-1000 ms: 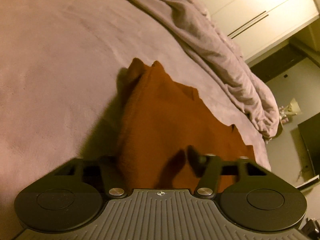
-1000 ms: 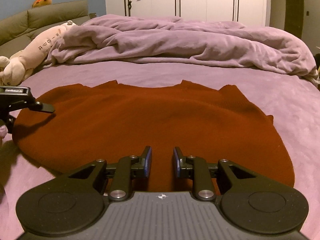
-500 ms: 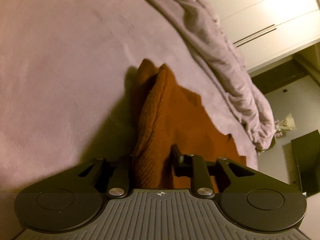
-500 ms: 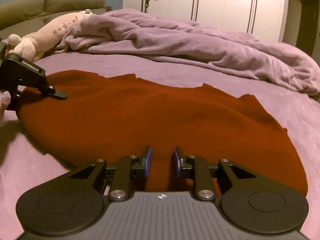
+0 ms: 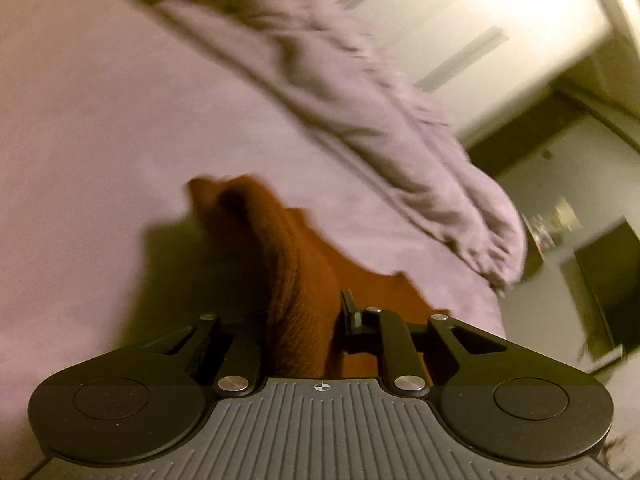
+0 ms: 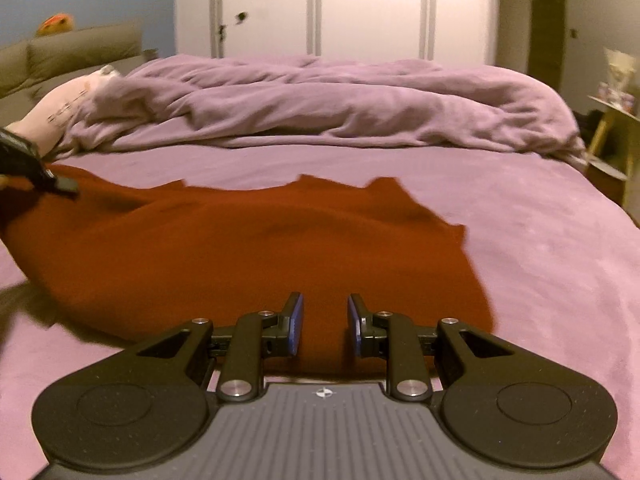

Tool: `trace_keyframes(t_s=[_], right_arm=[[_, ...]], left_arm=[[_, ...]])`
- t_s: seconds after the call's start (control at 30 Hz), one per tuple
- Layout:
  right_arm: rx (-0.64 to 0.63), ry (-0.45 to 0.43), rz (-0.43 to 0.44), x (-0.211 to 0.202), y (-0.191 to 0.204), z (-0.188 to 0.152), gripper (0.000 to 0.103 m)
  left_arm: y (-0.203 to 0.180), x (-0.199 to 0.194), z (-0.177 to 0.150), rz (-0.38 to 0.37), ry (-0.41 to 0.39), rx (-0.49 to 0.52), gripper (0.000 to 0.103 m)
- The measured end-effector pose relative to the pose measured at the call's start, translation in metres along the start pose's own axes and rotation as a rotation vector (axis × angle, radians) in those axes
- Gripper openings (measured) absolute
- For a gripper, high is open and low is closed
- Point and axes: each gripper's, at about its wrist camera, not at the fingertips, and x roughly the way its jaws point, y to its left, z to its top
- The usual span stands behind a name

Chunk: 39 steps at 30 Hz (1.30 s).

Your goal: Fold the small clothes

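A rust-red knit garment [image 6: 248,248] lies spread on the purple bed sheet [image 6: 540,240]. My left gripper [image 5: 300,320] is shut on the garment's left edge [image 5: 296,280] and lifts it off the sheet in a bunched ridge. It also shows at the left edge of the right wrist view [image 6: 48,176]. My right gripper [image 6: 324,322] is over the near edge of the garment with its blue-padded fingers [image 6: 296,322] a little apart; the cloth runs between and under them. Whether they pinch it is hidden.
A rumpled purple duvet [image 6: 320,108] lies across the back of the bed. A plush toy [image 6: 68,104] rests at the back left by an olive headboard [image 6: 80,52]. White wardrobe doors [image 6: 360,12] stand behind. A small side table [image 6: 612,120] is at the right.
My left gripper has closed on the garment's left edge and raised it, pulling that side up and inward. The right gripper has stayed at the near edge while its view swung.
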Motion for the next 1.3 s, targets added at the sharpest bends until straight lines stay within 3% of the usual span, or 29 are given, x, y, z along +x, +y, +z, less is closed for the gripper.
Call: trace_keyframes(t_s=[0.1,0.23,0.3,0.37,0.43,0.5,0.57,0.67,0.73,0.83,0.9,1.0,1.1,1.2,1.3], right_arm=[[0.061,0.006,-0.036,0.001,-0.017,-0.002,0.023],[0.116,0.000,-0.053,-0.001,-0.031,-0.004,0.023],[0.121,-0.003,-0.061,-0.002,-0.034,-0.006,0.023],[0.115,0.002,-0.061,-0.002,-0.037,-0.008,0.023],[0.110,0.009,-0.069,-0.003,-0.041,-0.009,0.023],[0.111,0.016,-0.077,-0.003,-0.046,-0.012,0.023],[0.117,0.015,-0.084,-0.004,-0.052,-0.014,0.024],[0.152,0.010,-0.084,-0.003,-0.057,-0.012,0.024],[0.173,-0.001,-0.069,-0.003,-0.057,-0.008,0.024],[0.164,-0.032,-0.038,-0.005,-0.046,0.003,0.024],[0.146,-0.072,-0.003,-0.007,-0.032,0.016,0.024],[0.140,-0.103,0.109,-0.007,-0.013,0.034,0.024],[0.072,-0.065,0.163,0.007,0.006,0.035,0.024],[0.001,0.096,0.109,0.042,0.005,0.014,0.022],[0.046,0.073,0.105,0.032,-0.011,0.008,0.021]], left_arm=[[-0.057,0.013,-0.007,-0.027,0.029,0.107,0.018],[-0.114,0.056,-0.042,-0.060,0.100,0.235,0.020],[-0.124,0.087,-0.065,-0.063,0.169,0.251,0.028],[-0.125,0.114,-0.089,-0.012,0.227,0.254,0.043],[-0.126,0.120,-0.108,0.006,0.212,0.313,0.047],[-0.135,0.102,-0.115,-0.016,0.192,0.390,0.061],[-0.133,0.077,-0.116,-0.065,0.188,0.388,0.064],[-0.121,0.038,-0.111,-0.060,0.143,0.379,0.067],[-0.109,0.017,-0.104,-0.026,0.087,0.360,0.067],[-0.086,0.003,-0.094,0.086,0.010,0.330,0.067],[-0.074,0.008,-0.093,0.161,0.015,0.300,0.067],[-0.058,0.023,-0.097,0.206,0.066,0.267,0.067],[-0.051,0.030,-0.106,0.176,0.099,0.252,0.067],[-0.045,0.027,-0.110,0.158,0.109,0.257,0.070],[-0.042,0.024,-0.117,0.147,0.107,0.295,0.073]])
